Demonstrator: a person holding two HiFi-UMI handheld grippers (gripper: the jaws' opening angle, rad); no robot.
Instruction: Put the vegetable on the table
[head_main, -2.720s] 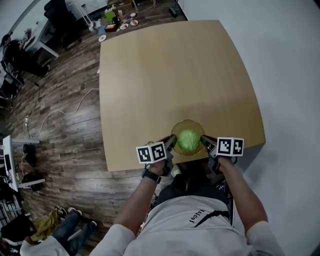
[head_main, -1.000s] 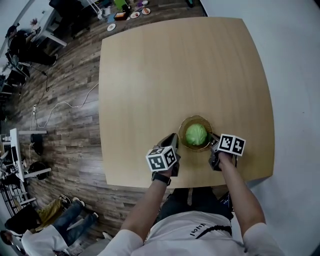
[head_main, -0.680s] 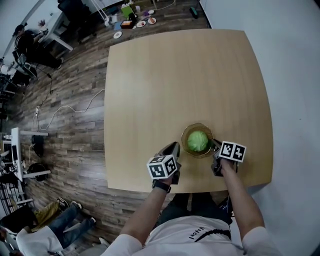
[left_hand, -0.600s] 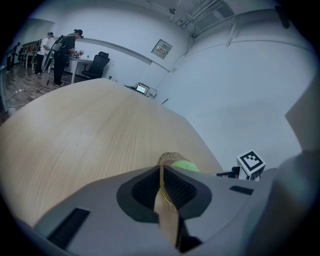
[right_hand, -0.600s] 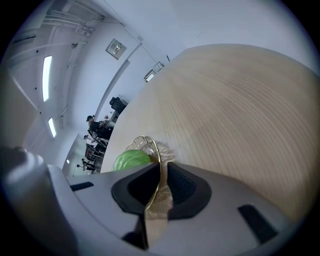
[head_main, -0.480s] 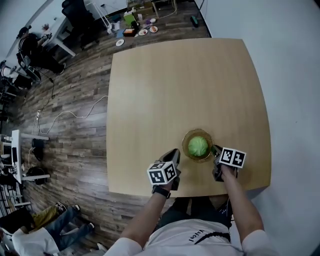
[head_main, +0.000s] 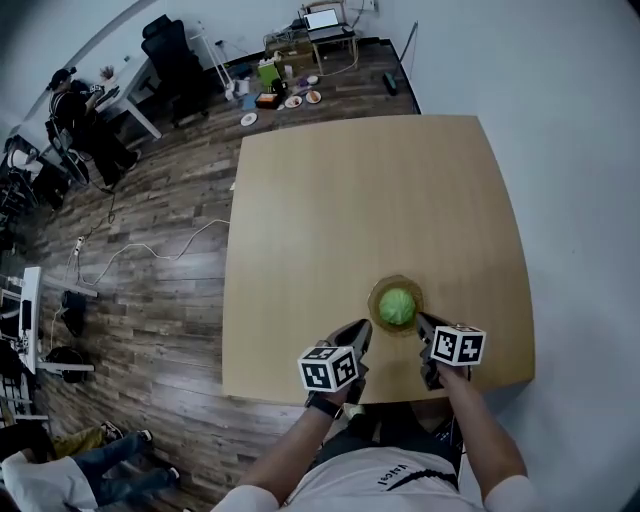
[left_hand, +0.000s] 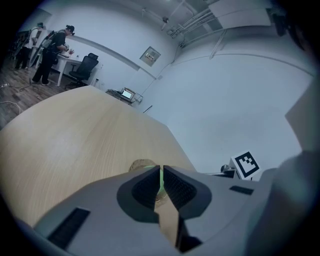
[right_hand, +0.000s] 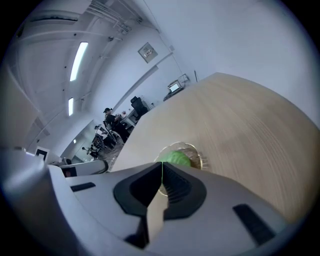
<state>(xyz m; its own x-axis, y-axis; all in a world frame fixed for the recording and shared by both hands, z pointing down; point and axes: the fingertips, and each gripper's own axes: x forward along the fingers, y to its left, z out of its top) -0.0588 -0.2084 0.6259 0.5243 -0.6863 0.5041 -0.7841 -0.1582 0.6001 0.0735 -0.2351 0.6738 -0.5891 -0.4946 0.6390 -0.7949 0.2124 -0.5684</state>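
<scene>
- Wooden table (head_main: 370, 200) filled most of the head view, carrying one bowl towards its 6 o'clock edge.
- Left gripper (head_main: 358, 332) sat at the bowl's 8 o'clock, jaws pressed together on nothing.
- Right gripper (head_main: 421, 322) sat at 4 o'clock, likewise closed and empty, its tip close to the rim.
- Amber bowl (head_main: 379, 296) lay between them.
- Green vegetable (head_main: 397, 307) rested inside the bowl, not yet on the table.
- Likely risk: closed jaws could shove the bowl, and the round vegetable might roll off the nearby edge.
</scene>
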